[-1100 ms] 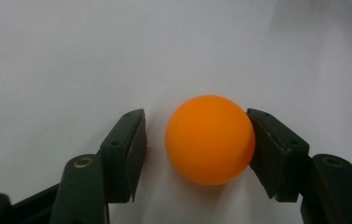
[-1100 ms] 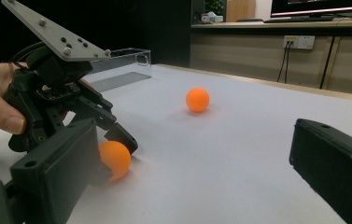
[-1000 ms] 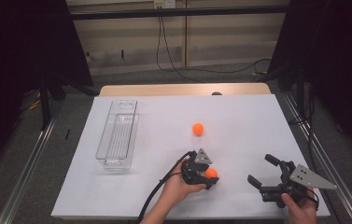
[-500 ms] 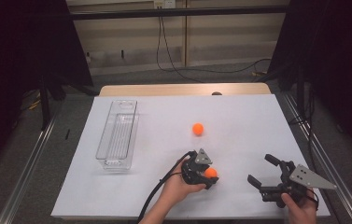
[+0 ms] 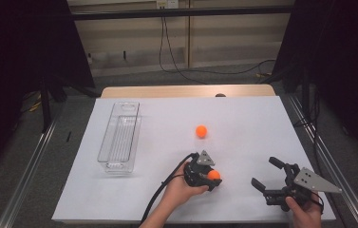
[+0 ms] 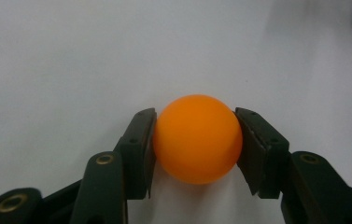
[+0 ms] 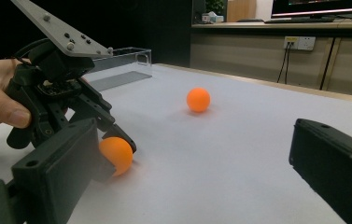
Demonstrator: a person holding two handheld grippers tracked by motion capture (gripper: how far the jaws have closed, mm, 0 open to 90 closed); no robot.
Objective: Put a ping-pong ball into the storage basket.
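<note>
An orange ball (image 6: 197, 139) rests on the white table sheet, and my left gripper (image 6: 195, 113) is shut on it; its jaws have just been closing and both pads now press the ball's sides. From the high view, this ball (image 5: 213, 175) and the left gripper (image 5: 213, 178) sit near the front centre. A second orange ball (image 5: 201, 131) lies loose farther back, also visible as the far ball (image 7: 198, 99). My right gripper (image 5: 264, 171) stands open at the front right, with nothing between its jaws, facing the left gripper (image 7: 110, 135) and its held ball (image 7: 116, 155).
A clear plastic tray (image 5: 102, 151) stands lengthwise on the left of the white sheet (image 5: 243, 118); its far end (image 7: 122, 58) appears behind the left gripper. The sheet's front edge lies just below both hands. Cables trail from the grippers toward the person.
</note>
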